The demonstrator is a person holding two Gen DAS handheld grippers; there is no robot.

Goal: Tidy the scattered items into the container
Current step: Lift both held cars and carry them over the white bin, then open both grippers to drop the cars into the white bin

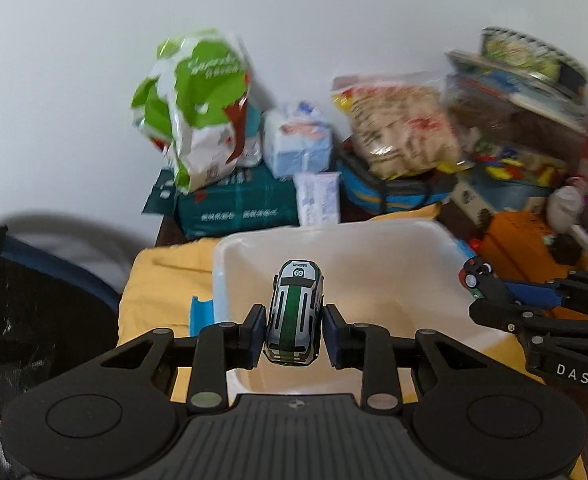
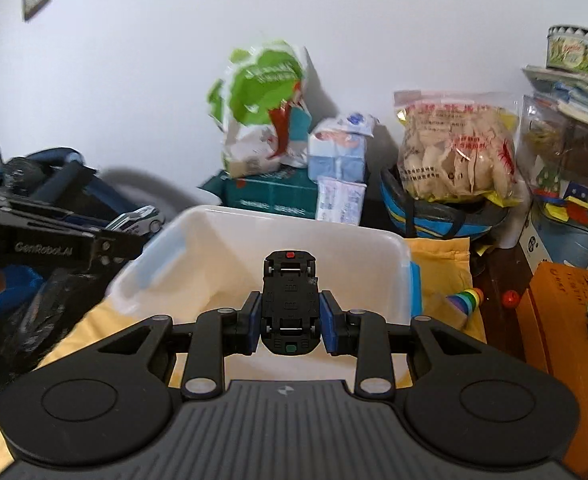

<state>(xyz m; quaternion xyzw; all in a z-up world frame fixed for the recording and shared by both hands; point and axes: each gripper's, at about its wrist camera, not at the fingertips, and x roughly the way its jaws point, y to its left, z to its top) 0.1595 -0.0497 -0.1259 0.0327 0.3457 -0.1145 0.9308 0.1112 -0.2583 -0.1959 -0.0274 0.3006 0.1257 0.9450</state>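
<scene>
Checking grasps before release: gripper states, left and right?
Left gripper: shut on silver toy car.
Right gripper: shut on upside-down toy car.

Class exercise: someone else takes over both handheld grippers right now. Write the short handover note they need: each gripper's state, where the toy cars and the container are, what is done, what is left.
Left gripper: shut on the silver toy car with the green stripe, roof facing the camera, held over the white container.
Right gripper: shut on the black toy car, underside facing the camera, also held over the container.
Container: sits on the yellow cloth; what shows of its inside looks empty.
Done: both cars picked up and brought above the container.
Left: open each gripper to drop its car in. A rainbow toy and a red ball lie right of the container; they may need tidying too.
</scene>
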